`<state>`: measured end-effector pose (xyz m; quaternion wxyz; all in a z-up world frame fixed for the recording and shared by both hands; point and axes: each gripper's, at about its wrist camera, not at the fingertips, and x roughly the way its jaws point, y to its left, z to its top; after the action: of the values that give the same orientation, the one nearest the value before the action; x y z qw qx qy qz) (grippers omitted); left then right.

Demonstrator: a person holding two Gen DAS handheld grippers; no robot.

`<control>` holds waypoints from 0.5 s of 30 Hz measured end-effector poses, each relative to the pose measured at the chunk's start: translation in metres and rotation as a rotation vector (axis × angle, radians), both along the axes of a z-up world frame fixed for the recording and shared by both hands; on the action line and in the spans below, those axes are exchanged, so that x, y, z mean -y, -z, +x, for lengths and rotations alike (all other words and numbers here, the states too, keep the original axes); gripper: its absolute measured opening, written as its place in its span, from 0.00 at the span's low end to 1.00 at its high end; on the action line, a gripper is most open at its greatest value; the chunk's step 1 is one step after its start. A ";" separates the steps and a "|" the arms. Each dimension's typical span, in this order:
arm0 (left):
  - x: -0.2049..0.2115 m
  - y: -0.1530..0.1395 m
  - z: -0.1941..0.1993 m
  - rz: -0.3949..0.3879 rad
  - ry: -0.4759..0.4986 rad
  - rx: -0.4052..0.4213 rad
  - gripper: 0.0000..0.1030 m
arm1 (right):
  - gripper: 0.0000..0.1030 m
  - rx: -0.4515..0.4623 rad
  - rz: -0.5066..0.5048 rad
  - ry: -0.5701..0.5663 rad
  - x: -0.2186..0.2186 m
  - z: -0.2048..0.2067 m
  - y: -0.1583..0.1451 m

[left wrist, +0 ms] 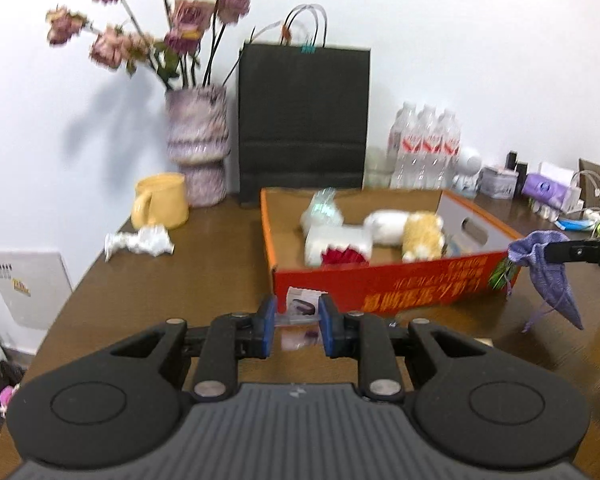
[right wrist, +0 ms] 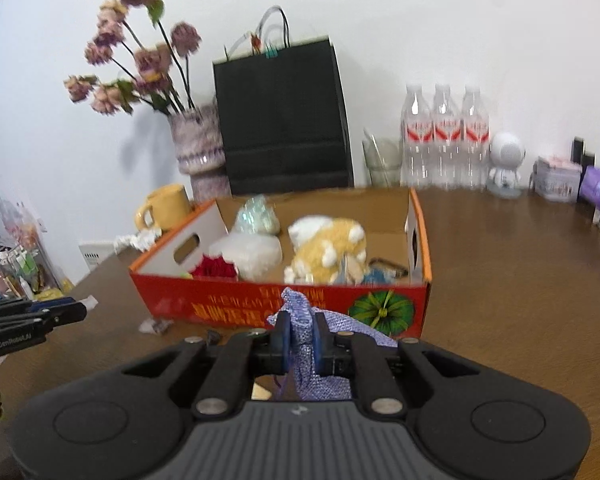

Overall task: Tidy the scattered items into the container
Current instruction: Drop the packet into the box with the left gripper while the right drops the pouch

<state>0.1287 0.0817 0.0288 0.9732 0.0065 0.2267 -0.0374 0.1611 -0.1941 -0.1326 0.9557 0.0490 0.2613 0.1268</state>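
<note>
My left gripper (left wrist: 297, 326) is shut on a small clear packet (left wrist: 298, 319) with a white printed card, held above the table just before the red cardboard box (left wrist: 400, 284). In the box lie a yellow-and-white plush toy (left wrist: 422, 238), a white fluffy item with red, and a glittery packet. My right gripper (right wrist: 300, 340) is shut on a purple woven pouch (right wrist: 298, 320), lifted in front of the box (right wrist: 236, 304). From the left wrist view that pouch (left wrist: 552, 276) hangs at the box's right corner. A small wrapper (right wrist: 156, 326) lies on the table by the box's left corner.
Behind the box stand a black paper bag (left wrist: 304, 120), a vase of dried flowers (left wrist: 198, 148) and a yellow mug (left wrist: 162, 200), with crumpled white paper (left wrist: 140, 242) nearby. Water bottles (right wrist: 444, 136), a glass, a white figurine (right wrist: 506, 164) and tins line the back right. The table's edge runs along the left.
</note>
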 end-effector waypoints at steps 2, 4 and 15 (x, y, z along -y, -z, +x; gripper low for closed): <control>0.005 -0.010 0.002 0.001 0.012 0.017 0.22 | 0.10 0.017 0.004 -0.004 0.003 -0.001 -0.007; 0.010 -0.020 0.007 -0.005 0.026 0.030 0.22 | 0.10 0.034 0.014 -0.017 0.005 -0.001 -0.014; 0.045 -0.066 0.094 -0.068 0.050 0.107 0.22 | 0.10 0.176 0.016 -0.062 0.001 0.065 -0.084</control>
<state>0.2227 0.0364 0.0951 0.9824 -0.0189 0.1726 -0.0690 0.2259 -0.1949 -0.0485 0.9702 0.0372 0.1765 0.1620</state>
